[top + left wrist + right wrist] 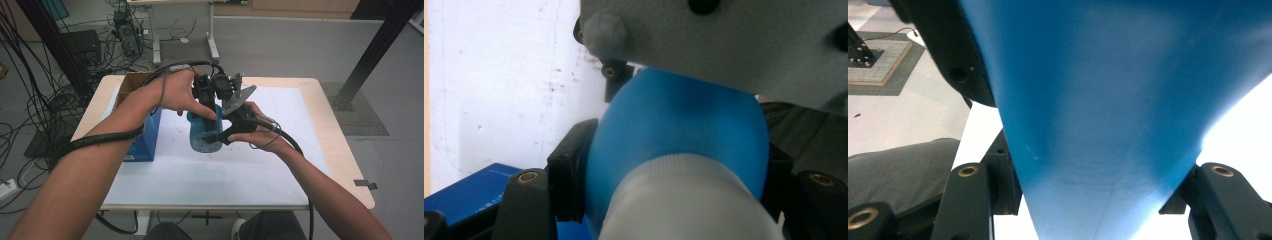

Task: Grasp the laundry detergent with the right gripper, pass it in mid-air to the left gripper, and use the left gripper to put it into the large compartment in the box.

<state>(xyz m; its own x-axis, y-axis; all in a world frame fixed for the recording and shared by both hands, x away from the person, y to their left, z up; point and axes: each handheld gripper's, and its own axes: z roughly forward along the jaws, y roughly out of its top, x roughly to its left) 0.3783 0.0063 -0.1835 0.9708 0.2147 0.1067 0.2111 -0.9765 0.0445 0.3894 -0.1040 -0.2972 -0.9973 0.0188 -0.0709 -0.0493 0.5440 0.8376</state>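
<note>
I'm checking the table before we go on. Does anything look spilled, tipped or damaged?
Nothing looks spilled or broken. The blue bottle stands upright on the white mat, with both tongs shut on it: the left tongs at its top, the right tongs on its body. The mat has some small dark specks.

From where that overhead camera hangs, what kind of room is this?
Probably a lab or workshop: loose cables trail over the bare grey floor, a black metal frame post stands by, and the table has a white work mat.
</note>
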